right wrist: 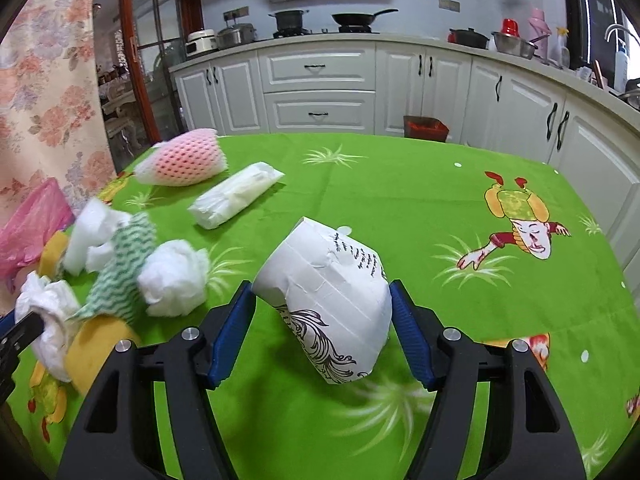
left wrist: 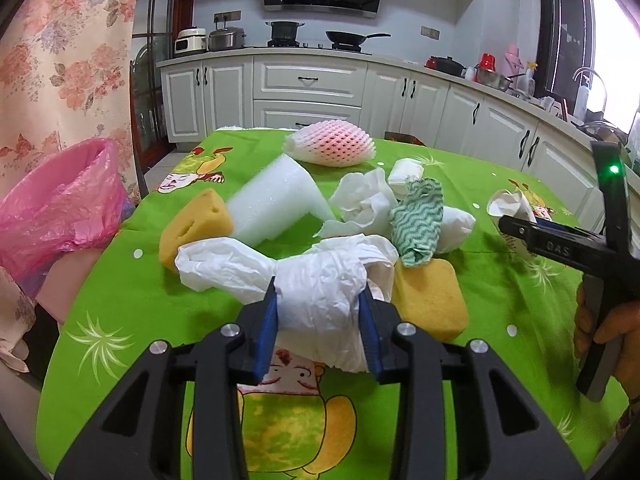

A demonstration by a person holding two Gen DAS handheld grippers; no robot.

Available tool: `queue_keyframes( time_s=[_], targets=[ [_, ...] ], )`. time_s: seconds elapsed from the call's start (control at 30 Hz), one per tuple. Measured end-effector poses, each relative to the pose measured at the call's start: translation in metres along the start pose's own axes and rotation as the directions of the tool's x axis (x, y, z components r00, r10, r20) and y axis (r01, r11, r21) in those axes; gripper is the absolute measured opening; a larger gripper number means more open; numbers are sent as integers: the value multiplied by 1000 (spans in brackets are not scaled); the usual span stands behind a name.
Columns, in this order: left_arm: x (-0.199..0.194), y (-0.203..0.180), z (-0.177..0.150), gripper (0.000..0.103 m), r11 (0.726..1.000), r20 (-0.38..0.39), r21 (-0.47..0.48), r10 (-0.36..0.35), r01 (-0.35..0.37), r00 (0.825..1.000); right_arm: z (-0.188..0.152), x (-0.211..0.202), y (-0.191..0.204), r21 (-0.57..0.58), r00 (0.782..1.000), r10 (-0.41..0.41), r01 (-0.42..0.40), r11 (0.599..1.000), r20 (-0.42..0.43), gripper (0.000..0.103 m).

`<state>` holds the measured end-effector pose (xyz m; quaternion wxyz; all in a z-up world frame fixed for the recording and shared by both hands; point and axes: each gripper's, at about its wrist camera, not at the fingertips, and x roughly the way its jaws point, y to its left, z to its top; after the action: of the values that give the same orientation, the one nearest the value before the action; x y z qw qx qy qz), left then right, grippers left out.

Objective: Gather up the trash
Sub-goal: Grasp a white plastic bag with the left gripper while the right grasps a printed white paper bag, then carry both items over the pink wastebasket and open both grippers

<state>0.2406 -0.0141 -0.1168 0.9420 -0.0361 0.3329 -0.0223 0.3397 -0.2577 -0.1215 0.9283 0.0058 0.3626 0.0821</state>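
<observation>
Left gripper angled down over the near edge of the green tablecloth, blue pads pinching a crumpled white plastic bag from both sides. Bag partly lifted off the cloth, loose end trailing left toward a yellow sponge. Second yellow sponge just right of the bag, touching it. Behind: white foam cone, crumpled tissue, green-and-white zigzag rag, pink foam fruit net, all clustered mid-table. Pink bin liner off the table's left edge, mouth open. Right gripper tilted down likewise, fingers partly spread, bracketing a squashed white paper cup; left pad at the cup's wall, right pad at its side, firm pressure not clear. Cup lying tilted on the cloth, black scroll ornament near its rim, small handwritten-style script on its upper side, too fine to read. "DAS" moulded on the right gripper's arm in the left wrist view; a hand around its handle, green light lit above. Sealed clear packet well beyond the cup. Right half of the table bare cloth, cartoon prints only; wide open run toward the far edge and the white cabinets.
</observation>
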Motion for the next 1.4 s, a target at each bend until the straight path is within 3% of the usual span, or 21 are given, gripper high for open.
queue_keyframes(
  time_s=[0.37, 0.77, 1.4],
  targets=[
    [-21, 5, -3, 35, 1000, 31, -7, -5, 5, 1000, -25, -50, 25, -33, 997, 61, -60, 998, 44, 64],
    [-61, 32, -15, 35, 999, 71, -34, 30, -28, 997, -39, -90, 78, -106, 985, 155, -146, 984, 81, 64],
    [-114, 74, -28, 35, 992, 148, -44, 123, -117, 981, -42, -107, 176, -280, 951, 302, -274, 920, 61, 64]
  ],
)
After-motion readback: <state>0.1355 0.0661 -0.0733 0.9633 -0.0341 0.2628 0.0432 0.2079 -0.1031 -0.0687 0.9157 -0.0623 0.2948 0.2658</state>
